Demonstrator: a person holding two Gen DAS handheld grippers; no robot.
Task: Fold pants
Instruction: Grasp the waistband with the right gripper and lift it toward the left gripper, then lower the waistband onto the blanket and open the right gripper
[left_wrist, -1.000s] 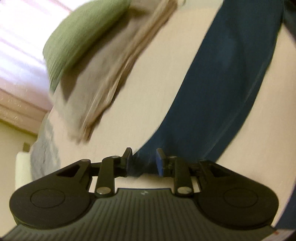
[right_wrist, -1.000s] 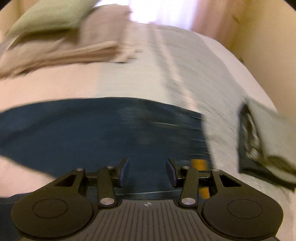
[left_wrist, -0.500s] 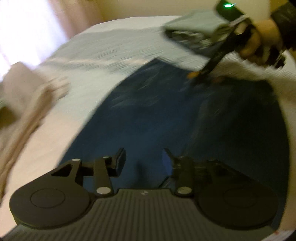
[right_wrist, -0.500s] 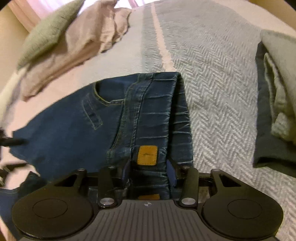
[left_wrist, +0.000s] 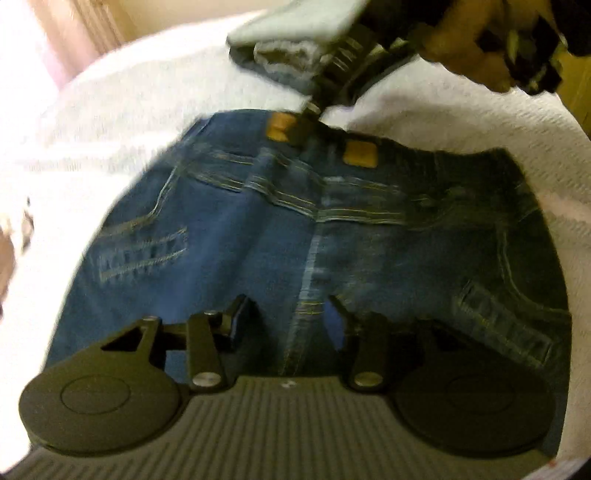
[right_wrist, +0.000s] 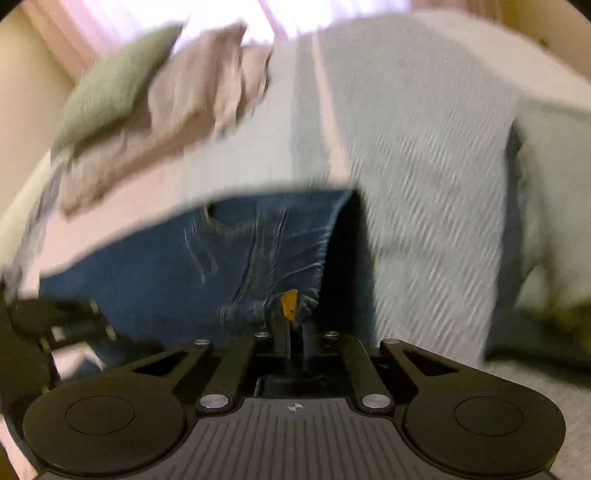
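Right now the right gripper (right_wrist: 291, 328) is pinching the waistband of the jeans (left_wrist: 295, 229) by the tan patch (right_wrist: 289, 303), while the left gripper (left_wrist: 286, 317) is hovering with jaws apart over the seat seam; the jeans are lying flat on the bed (right_wrist: 424, 147).

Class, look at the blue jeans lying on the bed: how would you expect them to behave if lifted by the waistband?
The jeans would probably drape and sag: where the right gripper has its jaws shut on the waistband, the denim already bunches. The thick seams suggest fairly heavy cloth, unlikely to slip. Being flat, they should neither roll nor tip.
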